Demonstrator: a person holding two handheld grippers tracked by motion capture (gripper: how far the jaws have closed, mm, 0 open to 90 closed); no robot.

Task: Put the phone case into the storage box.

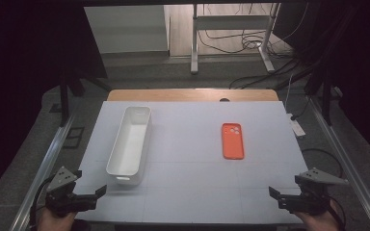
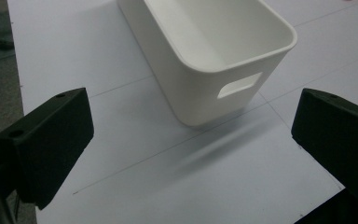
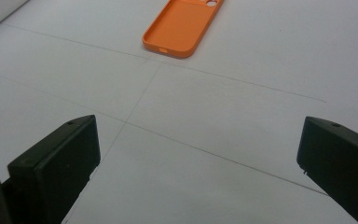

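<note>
Two grippers, left gripper [image 1: 99, 192] and right gripper [image 1: 273, 193], wide open, holding nothing, at near table edge [image 1: 192, 219], white bin [image 1: 130, 139] and orange phone case [image 1: 232, 141] well apart

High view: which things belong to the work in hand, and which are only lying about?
Belong to the work:
white bin
orange phone case
left gripper and right gripper, both open

Only lying about:
cables on the floor
metal stand

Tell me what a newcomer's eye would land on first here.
The orange phone case stands out, lying flat right of centre on the white table. Next, the long white bin, left of centre and empty. The left gripper and right gripper sit open at the near corners.
</note>
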